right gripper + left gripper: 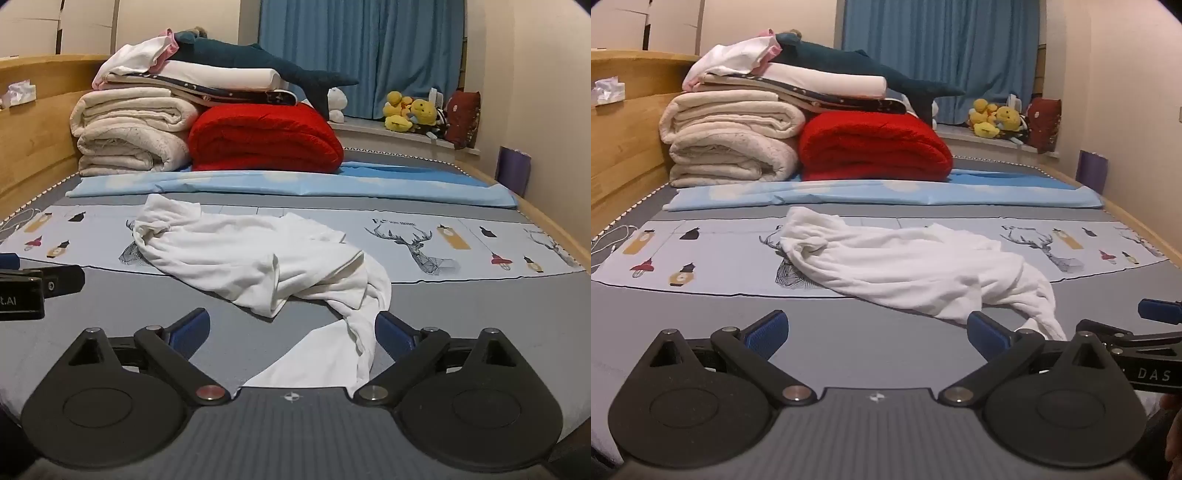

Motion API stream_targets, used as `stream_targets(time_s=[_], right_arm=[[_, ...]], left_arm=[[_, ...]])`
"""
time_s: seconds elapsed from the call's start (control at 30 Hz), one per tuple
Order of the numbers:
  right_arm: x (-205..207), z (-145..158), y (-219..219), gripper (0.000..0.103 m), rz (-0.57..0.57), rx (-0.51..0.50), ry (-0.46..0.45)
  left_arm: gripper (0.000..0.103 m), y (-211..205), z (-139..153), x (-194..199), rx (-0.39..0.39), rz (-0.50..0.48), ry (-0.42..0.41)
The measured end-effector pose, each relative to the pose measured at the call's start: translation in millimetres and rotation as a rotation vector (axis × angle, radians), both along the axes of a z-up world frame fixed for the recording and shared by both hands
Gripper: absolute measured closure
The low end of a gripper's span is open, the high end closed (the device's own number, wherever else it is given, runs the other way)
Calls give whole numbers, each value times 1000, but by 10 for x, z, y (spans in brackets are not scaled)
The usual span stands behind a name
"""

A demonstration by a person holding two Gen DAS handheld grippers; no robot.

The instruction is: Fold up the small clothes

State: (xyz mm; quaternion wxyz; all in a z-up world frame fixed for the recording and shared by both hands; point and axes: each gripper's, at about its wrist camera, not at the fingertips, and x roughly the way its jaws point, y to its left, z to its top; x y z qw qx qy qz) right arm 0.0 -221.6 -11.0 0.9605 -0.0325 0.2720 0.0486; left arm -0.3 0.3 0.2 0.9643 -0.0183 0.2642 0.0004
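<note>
A crumpled white garment (pixel 905 266) lies on the bed, partly on the printed deer sheet (pixel 713 254) and partly on the grey cover. My left gripper (pixel 877 332) is open and empty, low over the grey cover, just short of the garment's near edge. In the right wrist view the same garment (pixel 258 258) spreads ahead, and one end of it trails down between the fingers. My right gripper (pixel 291 332) is open, with the cloth's tail lying by its right finger (pixel 393 334). The right gripper also shows at the left wrist view's right edge (pixel 1156 314).
At the bed's far end are folded cream blankets (pixel 731 144), a red blanket (pixel 875 147), white linen and a plush shark (pixel 849 70). A light blue sheet (pixel 886 192) lies before them. A wooden headboard (pixel 624 140) runs along the left. Yellow plush toys (pixel 993 118) sit on the windowsill.
</note>
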Motion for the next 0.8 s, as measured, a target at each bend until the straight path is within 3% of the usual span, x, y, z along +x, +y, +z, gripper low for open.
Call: stream_targets(time_s=[0.3,0.8], right_arm=[[55,-52,17,7,-10,-21,-7],[94,-75,-33,7,-13,-34,-9]], left_arm=[[0,166,-47,43,-63,4,35],[0,-54,-149,102,-18,27,51]])
